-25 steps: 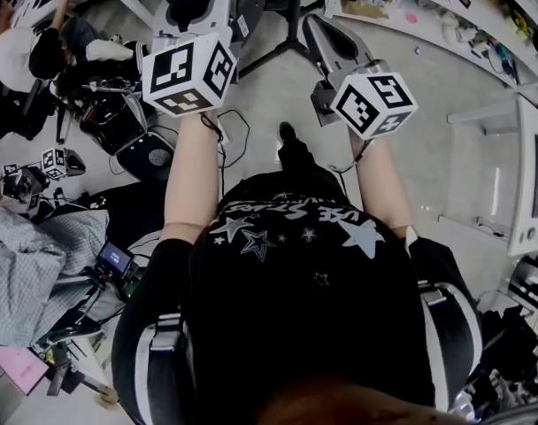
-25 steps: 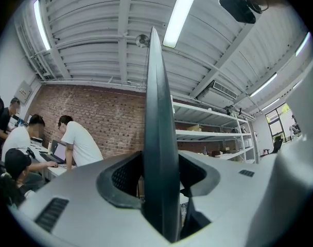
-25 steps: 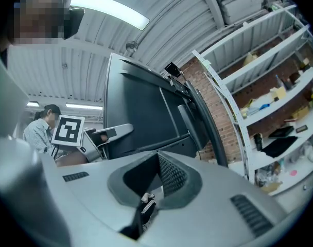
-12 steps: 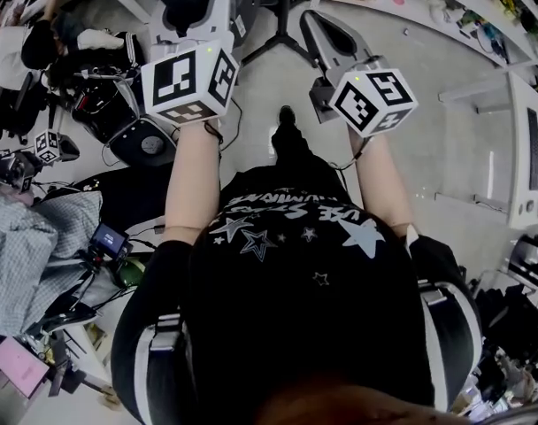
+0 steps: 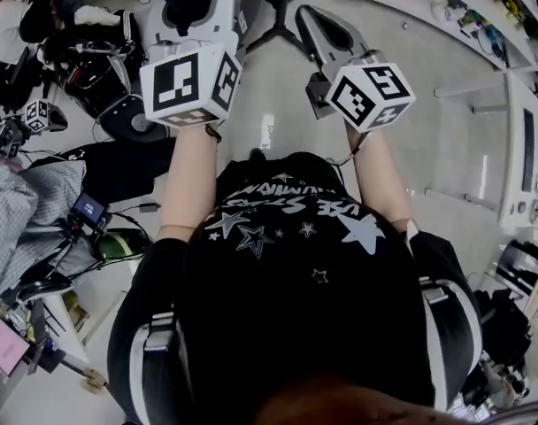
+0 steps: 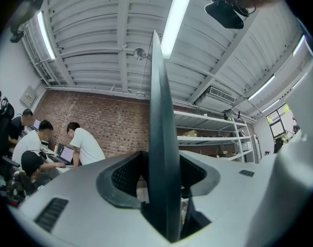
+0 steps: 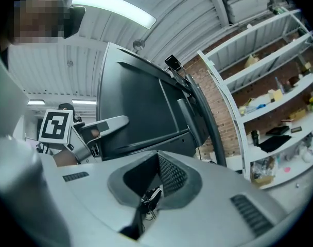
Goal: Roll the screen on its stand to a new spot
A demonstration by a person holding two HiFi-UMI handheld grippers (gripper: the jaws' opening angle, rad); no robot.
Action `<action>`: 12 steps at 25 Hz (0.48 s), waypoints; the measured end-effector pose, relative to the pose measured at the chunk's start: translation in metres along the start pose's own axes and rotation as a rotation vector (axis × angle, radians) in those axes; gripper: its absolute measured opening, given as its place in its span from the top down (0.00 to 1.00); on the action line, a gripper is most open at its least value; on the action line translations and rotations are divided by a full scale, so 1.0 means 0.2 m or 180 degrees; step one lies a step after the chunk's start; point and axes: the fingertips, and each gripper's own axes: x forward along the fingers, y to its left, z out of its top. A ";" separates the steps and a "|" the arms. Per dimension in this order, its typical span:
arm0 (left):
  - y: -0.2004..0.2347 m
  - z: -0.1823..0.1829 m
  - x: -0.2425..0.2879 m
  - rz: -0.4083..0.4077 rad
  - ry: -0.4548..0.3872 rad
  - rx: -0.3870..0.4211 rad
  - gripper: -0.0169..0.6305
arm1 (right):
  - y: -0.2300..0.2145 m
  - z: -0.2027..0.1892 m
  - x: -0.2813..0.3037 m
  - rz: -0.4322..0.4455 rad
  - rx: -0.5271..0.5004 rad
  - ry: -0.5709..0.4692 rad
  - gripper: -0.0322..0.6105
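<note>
Step in hand, as judged: the transport itself, with the screen (image 6: 161, 86) held and its stand (image 5: 271, 32) on the open floor (image 5: 446, 149) ahead of the person. The screen stands upright in front of both arms. In the left gripper view it is seen edge-on, a thin dark panel running straight up between the jaws. The left claw (image 6: 164, 161) is clamped on that edge, pads against both faces. The right claw (image 7: 156, 158) has its jaws a little apart. Only floor clutter shows through the gap, and no part of the screen lies between the pads. The dark panel rises just beyond its tips, and whether they bear on it cannot be told. From the right gripper view the left claw is seen at the panel's far side. Next move, as judged: a level, even push from both sides, holding the panel upright. Steer towards the bare floor on the right, away from the gear and cables (image 5: 92, 96) on the left, which could snag the stand.
</note>
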 end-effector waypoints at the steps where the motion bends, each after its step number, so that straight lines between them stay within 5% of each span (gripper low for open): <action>1: -0.02 0.00 -0.02 0.0018 -0.0002 0.0007 0.62 | 0.01 0.00 -0.02 0.0033 0.0004 0.0008 0.94; 12: -0.23 0.06 -0.24 0.0244 0.0052 0.0089 0.63 | -0.01 0.01 -0.42 0.0194 0.0082 0.0066 0.94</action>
